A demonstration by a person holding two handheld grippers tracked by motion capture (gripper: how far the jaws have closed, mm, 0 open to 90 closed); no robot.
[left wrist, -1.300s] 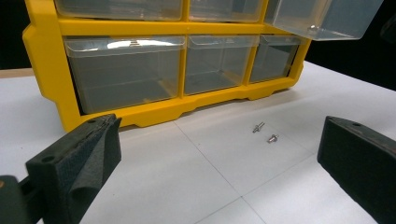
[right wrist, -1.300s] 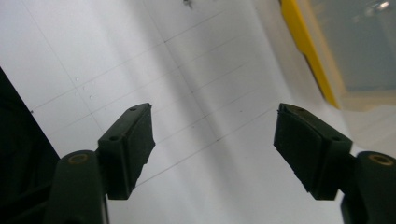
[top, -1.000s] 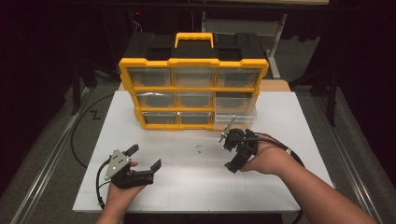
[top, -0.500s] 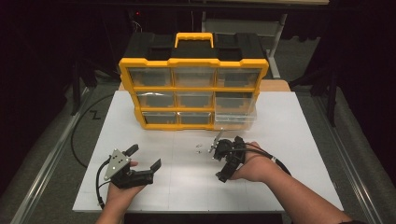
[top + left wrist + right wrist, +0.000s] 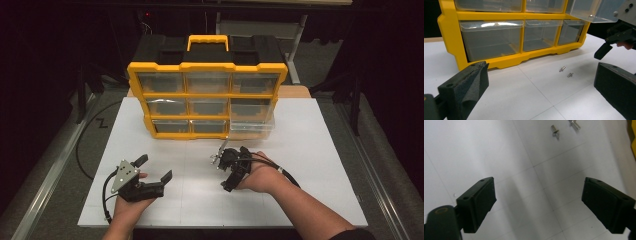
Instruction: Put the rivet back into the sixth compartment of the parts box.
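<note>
Over 2 screws [image 5: 555, 131], right claw [image 5: 229, 172] tilts down, jaws wide, just closing slightly, empty.

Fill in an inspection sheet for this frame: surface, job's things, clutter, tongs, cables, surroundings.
Surface: white table top, faint grid lines.
Job's things: two small metal rivets lie loose on the board in front of the yellow drawer organizer; its lower right clear drawer is pulled out.
Clutter: nothing seen.
Tongs: left tongs open, empty; right tongs open, empty, short of the rivets, jaws just closing a little.
Cables: black cable trails from the left tongs; another from the right.
Surroundings: dark room, grey floor.
</note>
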